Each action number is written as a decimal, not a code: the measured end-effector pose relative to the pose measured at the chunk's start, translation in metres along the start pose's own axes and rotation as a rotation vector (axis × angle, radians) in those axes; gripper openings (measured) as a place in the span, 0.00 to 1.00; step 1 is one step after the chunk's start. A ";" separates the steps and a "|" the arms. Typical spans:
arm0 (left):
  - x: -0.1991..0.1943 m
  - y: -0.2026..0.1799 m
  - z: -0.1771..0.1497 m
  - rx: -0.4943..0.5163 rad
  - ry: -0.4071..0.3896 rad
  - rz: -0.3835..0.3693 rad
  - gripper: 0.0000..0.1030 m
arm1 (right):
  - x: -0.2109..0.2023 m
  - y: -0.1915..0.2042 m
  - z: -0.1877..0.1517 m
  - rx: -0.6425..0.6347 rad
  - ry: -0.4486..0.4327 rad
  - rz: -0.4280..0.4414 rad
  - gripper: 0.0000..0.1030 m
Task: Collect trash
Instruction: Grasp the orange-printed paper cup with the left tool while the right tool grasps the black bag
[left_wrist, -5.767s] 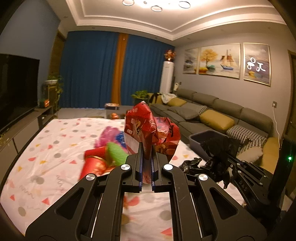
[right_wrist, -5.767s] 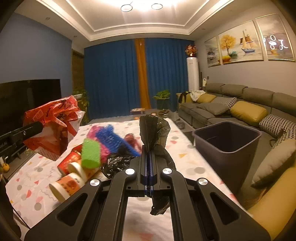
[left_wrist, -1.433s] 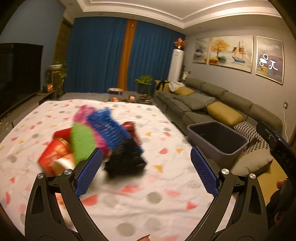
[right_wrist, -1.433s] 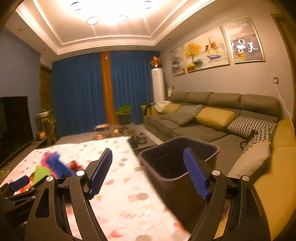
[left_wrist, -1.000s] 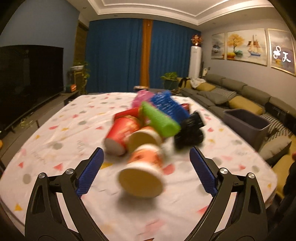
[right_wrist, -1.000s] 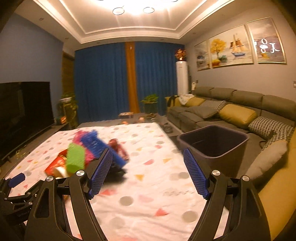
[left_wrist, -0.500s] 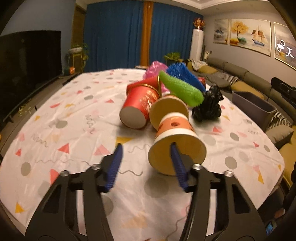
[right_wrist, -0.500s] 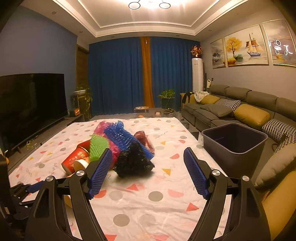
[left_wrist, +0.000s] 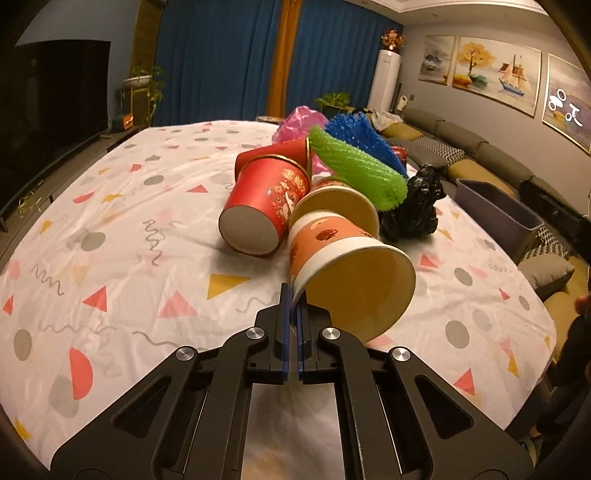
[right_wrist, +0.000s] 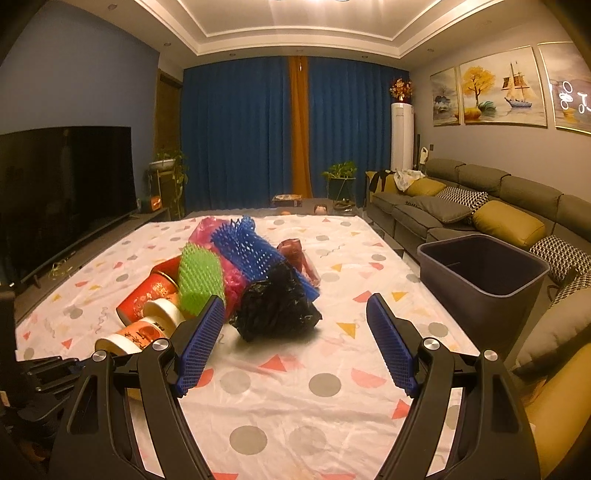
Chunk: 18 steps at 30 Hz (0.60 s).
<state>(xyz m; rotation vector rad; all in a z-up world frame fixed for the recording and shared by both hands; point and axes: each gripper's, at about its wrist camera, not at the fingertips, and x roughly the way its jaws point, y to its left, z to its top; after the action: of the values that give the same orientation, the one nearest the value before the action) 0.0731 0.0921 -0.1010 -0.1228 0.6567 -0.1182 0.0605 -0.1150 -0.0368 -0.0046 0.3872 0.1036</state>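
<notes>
The left gripper (left_wrist: 290, 295) has just been closing, and its blue jaws now pinch the rim wall of the orange-and-white paper cup (left_wrist: 343, 266), which lies on its side at the near end of the trash pile with its open mouth turned toward the camera. The bite looks thin, on the rim's left lower edge only, so I judge the cup will hang off to one side and could swing or slip; a slow lift with the wrist kept steady should do better than a jerk

The right gripper (right_wrist: 295, 339) stands with its jaws wide and nothing between them, aimed at the crumpled black plastic bag (right_wrist: 275, 308) just ahead of its tips. That bag is soft and should squash flat, so a deep bite into its bulk is wise

The rest of the pile lies close behind: a red paper cup (left_wrist: 264, 206) on its side touching the orange one's neighbour, a green spiky foam sleeve (left_wrist: 354, 166) and a blue spiky foam sleeve (right_wrist: 255, 251) leaning over them. Lifting straight up and back should avoid dragging these

The dark grey plastic bin (right_wrist: 484, 273) stands off the right edge of the counter (right_wrist: 321, 406), beside the sofa, mouth open. The near cloth between pile and edge is bare, so the carry across looks free
</notes>
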 end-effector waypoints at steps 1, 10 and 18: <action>-0.002 0.000 0.000 0.000 -0.002 -0.005 0.02 | 0.002 0.001 0.000 -0.001 0.005 0.002 0.75; -0.041 0.005 0.011 -0.012 -0.098 -0.040 0.02 | 0.027 0.009 0.002 -0.004 0.040 0.013 0.75; -0.044 0.022 0.039 -0.057 -0.166 0.043 0.02 | 0.068 0.018 0.009 0.000 0.087 0.008 0.65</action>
<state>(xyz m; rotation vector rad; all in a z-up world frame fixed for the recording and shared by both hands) 0.0642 0.1231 -0.0471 -0.1714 0.4970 -0.0476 0.1245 -0.0899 -0.0542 -0.0074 0.4737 0.1120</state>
